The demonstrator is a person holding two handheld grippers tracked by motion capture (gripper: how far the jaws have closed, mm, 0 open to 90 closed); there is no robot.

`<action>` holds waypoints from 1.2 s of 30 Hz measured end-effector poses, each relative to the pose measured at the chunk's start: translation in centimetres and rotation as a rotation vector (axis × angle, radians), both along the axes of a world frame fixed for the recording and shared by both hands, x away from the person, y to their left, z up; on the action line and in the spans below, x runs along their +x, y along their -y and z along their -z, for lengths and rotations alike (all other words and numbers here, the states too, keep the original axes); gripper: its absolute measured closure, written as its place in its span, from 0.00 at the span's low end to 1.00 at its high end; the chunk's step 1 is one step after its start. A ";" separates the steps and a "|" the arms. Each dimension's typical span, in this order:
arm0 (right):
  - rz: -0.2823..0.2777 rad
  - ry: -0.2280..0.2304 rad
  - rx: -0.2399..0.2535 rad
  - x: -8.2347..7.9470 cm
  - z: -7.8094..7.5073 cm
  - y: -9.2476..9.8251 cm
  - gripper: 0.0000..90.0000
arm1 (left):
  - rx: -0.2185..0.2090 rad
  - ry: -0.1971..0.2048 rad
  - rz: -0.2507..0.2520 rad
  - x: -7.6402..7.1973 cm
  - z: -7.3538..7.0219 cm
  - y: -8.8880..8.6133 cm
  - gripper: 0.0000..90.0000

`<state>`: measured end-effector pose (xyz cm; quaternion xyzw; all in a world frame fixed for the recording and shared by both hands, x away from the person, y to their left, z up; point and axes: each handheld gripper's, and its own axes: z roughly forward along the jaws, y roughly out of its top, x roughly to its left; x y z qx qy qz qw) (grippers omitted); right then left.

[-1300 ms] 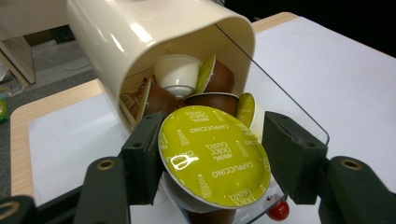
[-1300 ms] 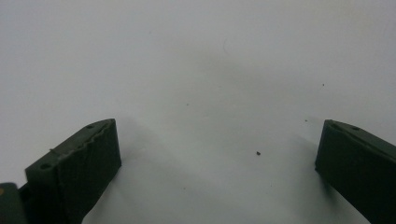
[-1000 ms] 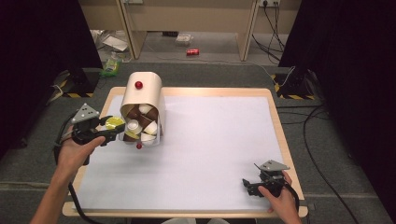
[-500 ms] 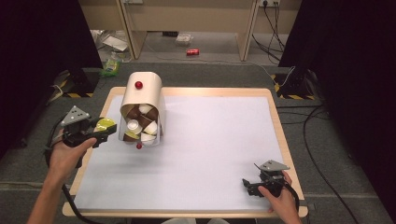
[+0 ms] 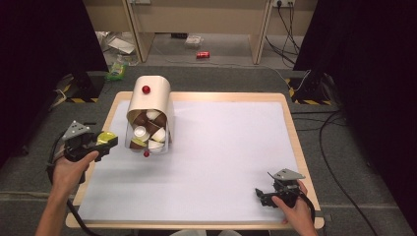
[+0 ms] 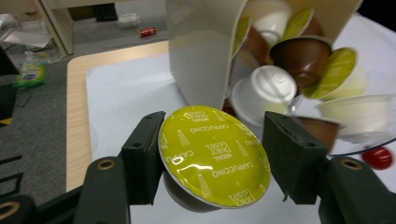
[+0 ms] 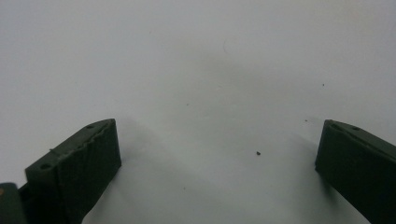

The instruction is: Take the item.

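Observation:
A cream capsule dispenser (image 5: 150, 105) stands at the table's left, with a red knob (image 5: 146, 89) on top and several brown, white and green-lidded coffee capsules behind its clear front (image 6: 299, 60). My left gripper (image 5: 109, 141) is just left of it, shut on a capsule with a yellow-green foil lid (image 6: 212, 154) reading "Cappuccino". The capsule (image 5: 104, 137) sits between the jaws at the table's left edge. My right gripper (image 5: 259, 194) rests near the front right corner, jaws wide open over bare white mat (image 7: 201, 93), nothing between them.
A white mat (image 5: 221, 147) covers the wooden table (image 5: 290, 128). A small red ball (image 5: 146, 154) lies at the dispenser's foot, seen also as a red ball (image 6: 377, 157) in the left gripper view. On the floor behind are a red can (image 5: 202, 54), cables and a green packet (image 5: 117, 70).
My left gripper has pulled the yellow-green capsule away from the dispenser's opening, leftward and down toward the table's left edge. The right gripper has stayed put.

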<state>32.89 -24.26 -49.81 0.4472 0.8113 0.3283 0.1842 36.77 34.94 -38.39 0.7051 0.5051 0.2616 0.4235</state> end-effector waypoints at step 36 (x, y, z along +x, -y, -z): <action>0.000 -0.001 -0.001 0.0 0.0 0.0 0.01 | -0.032 -0.149 -0.059 1.5 9.3 -0.8 0.45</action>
